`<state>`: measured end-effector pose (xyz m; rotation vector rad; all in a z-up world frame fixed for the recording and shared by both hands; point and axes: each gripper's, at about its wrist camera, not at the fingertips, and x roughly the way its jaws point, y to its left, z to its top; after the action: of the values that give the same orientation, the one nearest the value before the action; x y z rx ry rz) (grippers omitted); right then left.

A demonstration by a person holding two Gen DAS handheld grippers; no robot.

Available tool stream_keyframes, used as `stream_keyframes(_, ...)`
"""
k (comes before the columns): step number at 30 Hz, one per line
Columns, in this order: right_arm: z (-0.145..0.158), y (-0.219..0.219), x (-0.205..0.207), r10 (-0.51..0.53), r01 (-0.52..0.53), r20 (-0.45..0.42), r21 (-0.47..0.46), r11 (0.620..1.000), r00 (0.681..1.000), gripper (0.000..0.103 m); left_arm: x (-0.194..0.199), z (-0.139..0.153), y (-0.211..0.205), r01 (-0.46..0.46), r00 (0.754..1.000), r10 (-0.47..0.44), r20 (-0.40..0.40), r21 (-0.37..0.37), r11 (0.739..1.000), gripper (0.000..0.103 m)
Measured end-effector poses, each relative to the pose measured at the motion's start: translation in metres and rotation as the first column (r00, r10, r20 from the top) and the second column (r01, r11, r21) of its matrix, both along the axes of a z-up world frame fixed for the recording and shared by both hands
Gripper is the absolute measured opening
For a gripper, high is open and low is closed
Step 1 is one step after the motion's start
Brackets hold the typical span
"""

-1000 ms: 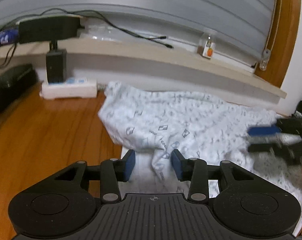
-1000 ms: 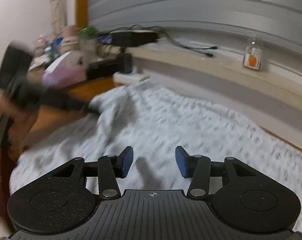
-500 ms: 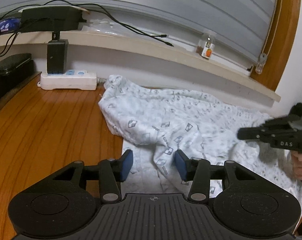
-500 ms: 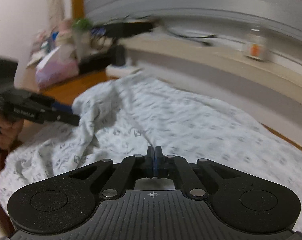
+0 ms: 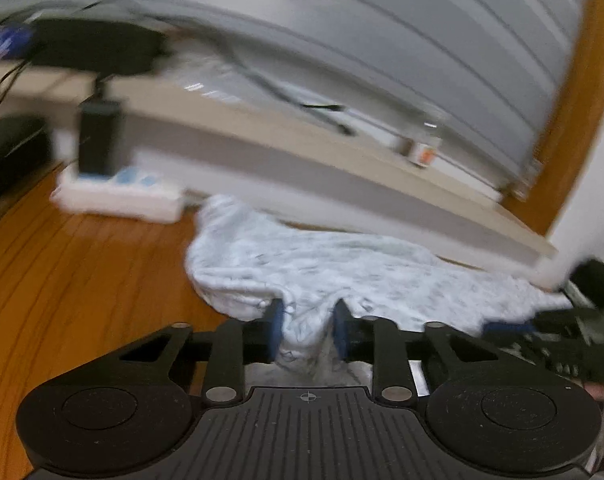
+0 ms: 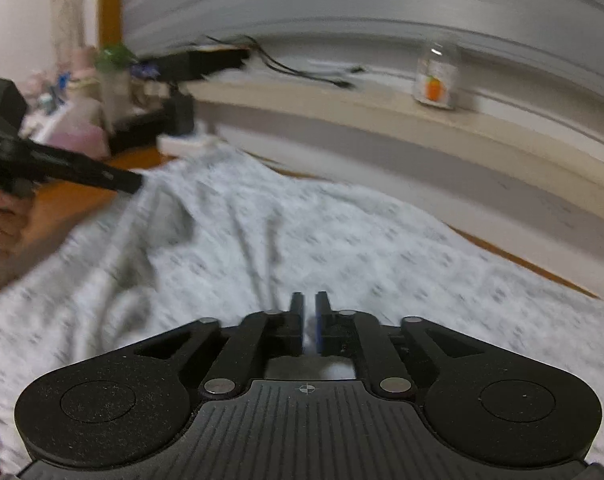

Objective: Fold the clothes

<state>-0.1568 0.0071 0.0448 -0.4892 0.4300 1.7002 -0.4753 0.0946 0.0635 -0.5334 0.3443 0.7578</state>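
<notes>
Both my grippers now pinch ridges of the white patterned garment (image 5: 342, 276), spread on the wooden floor (image 5: 74, 288) below the windowsill (image 5: 262, 148): left gripper (image 5: 307, 330) closing on a fold, right gripper (image 6: 309, 322) narrow but opening, so its thin pinch could slip free.

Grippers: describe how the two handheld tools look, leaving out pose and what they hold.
The left gripper and the right gripper match: matte black bodies with a ribbed centre panel bearing a small crosshair mark, round discs either side, silver pivot pins on linked arms, and blue pads on the fingers. No cables or sleeves are visible.
</notes>
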Motion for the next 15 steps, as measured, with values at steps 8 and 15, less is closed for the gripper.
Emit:
stream_keyframes(8, 0.002, 0.038, -0.034, 0.065, -0.066, -0.026, -0.014, 0.998, 0.998, 0.041, 0.032, 0.005, -0.035, 0.160, 0.982, -0.154, -0.107, 0.046, 0.986, 0.035)
stream_keyframes(15, -0.012, 0.069, -0.046, 0.080, -0.080, 0.011, -0.067, 0.995, 0.997, 0.045, -0.004, -0.006, -0.028, 0.110, 0.988, -0.108, -0.107, 0.018, 0.994, 0.044)
